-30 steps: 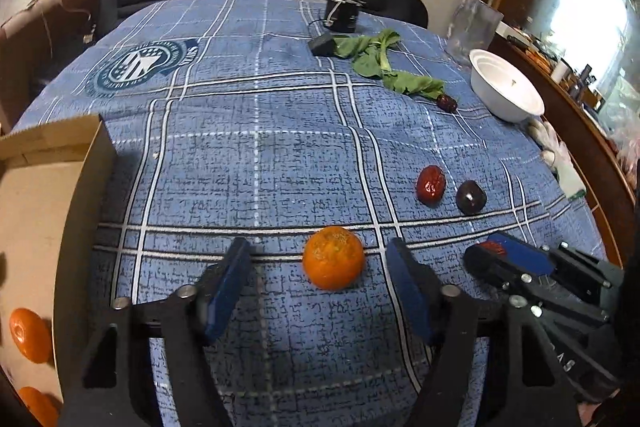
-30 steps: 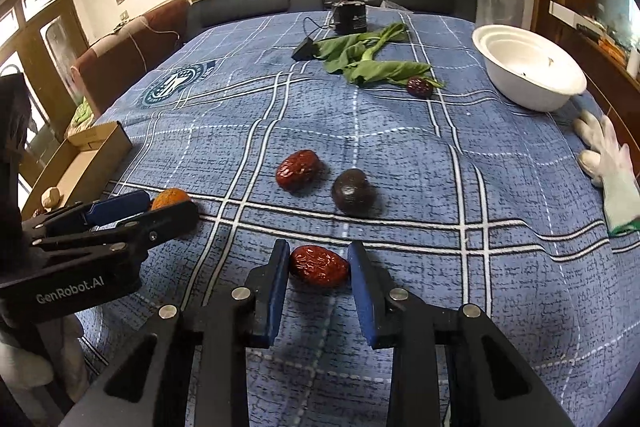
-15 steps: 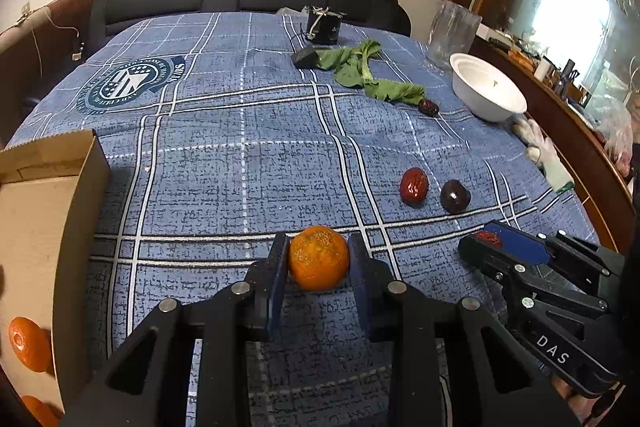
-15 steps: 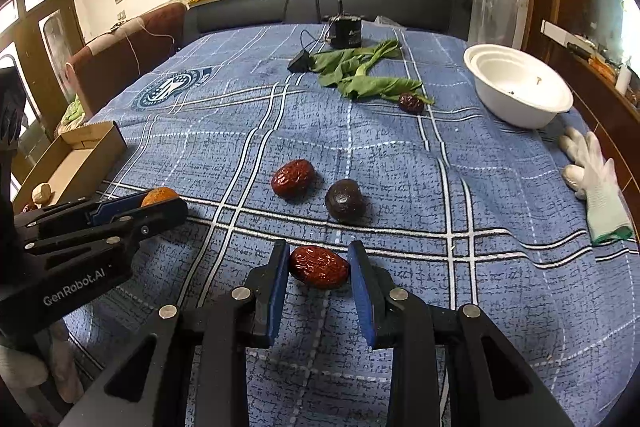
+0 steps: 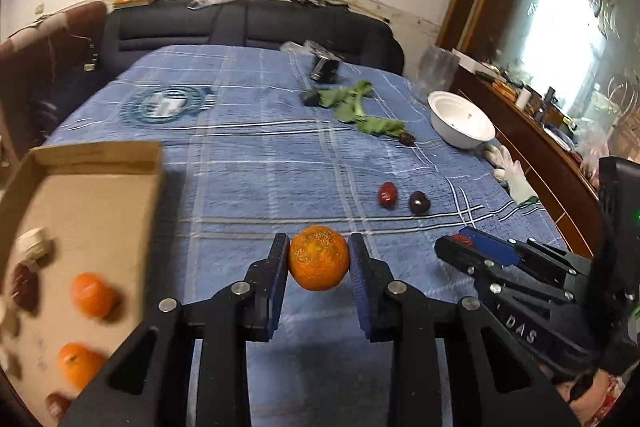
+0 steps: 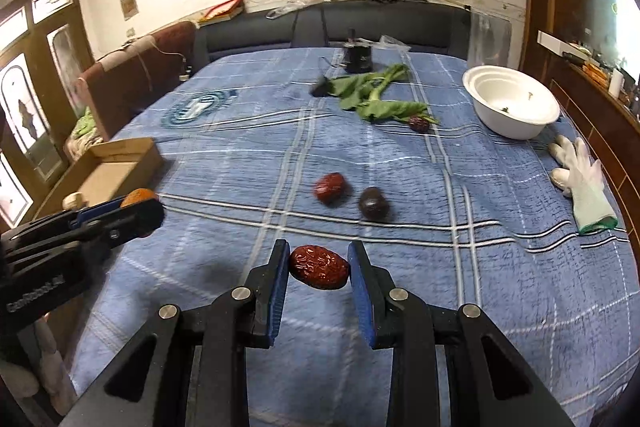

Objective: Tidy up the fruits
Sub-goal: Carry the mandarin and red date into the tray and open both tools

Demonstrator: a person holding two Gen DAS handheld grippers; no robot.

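Left tool (image 5: 319, 263) grips one tangerine (image 5: 319, 257); right tool (image 6: 319, 267) grips one red date (image 6: 319, 266); three dark fruits (image 6: 330, 187) on bed.

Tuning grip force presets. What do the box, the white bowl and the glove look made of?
Box: corrugated cardboard, matte tan, with a folded flap edge.
White bowl: smooth and slightly glossy, with what look like nested rims, so probably stacked thin plastic or foam; ceramic can't be ruled out.
Glove: white knit fabric with a green cuff edge, limp and creased.
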